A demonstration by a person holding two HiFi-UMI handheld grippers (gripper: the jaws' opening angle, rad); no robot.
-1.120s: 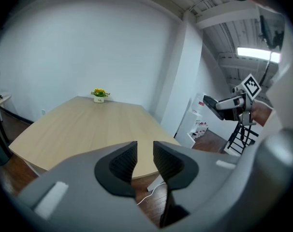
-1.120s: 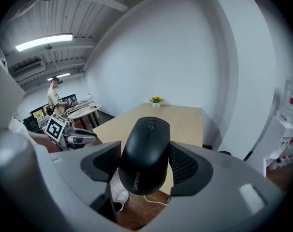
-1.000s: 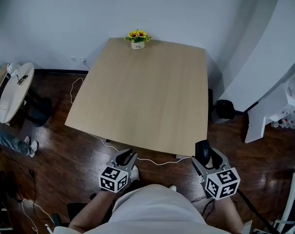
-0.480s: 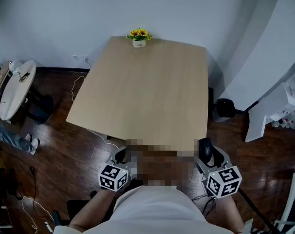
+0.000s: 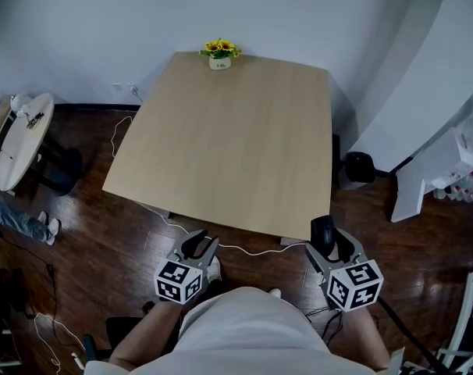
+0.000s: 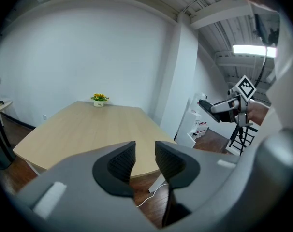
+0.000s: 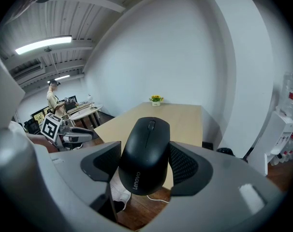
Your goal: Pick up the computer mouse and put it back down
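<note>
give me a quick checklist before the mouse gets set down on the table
1. Mouse held by the right gripper: ok, jaws shut on its two sides.
2. Mouse over the table: not ok, it hangs over the floor, short of the near edge.
3. Landing spot free: ok, only a flower pot stands on the table, at the far edge.
4. Left gripper out of the way: ok, empty, jaws apart, off to the left.
5. Grip firm enough: cannot tell.
</note>
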